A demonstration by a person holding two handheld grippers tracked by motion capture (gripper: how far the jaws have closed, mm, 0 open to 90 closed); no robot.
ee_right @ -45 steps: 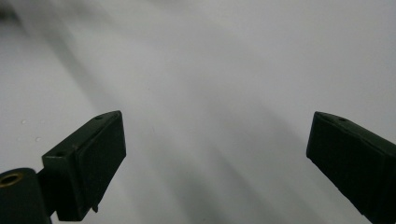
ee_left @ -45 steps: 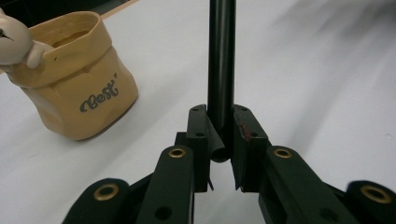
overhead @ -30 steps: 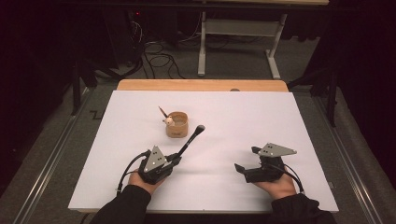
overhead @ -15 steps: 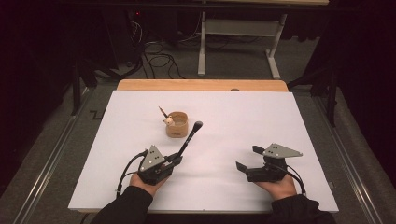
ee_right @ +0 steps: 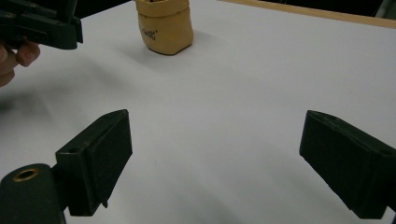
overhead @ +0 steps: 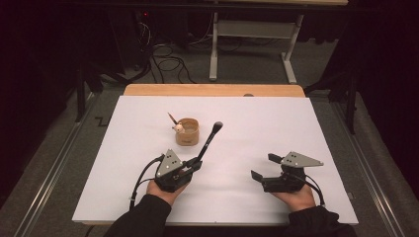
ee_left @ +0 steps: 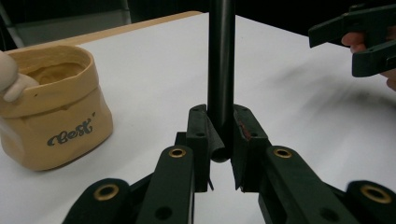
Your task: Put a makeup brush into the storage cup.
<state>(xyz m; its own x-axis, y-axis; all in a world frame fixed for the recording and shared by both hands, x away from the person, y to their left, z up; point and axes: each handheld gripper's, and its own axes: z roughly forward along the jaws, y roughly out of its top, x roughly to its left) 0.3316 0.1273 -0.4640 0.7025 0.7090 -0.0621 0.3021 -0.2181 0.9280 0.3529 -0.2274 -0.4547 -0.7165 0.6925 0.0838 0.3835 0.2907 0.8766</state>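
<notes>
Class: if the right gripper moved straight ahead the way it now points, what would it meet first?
Probably nothing nearby: the open right gripper faces bare white table; the tan pouch stands farther off, left of its line, though depth is uncertain.

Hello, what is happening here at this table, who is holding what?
A person works at a white table with a gripper in each hand. The left gripper is shut on the black handle of a makeup brush, its head raised toward a tan paper-bag-shaped cup that holds another brush. The right gripper rests open, holding nothing.
</notes>
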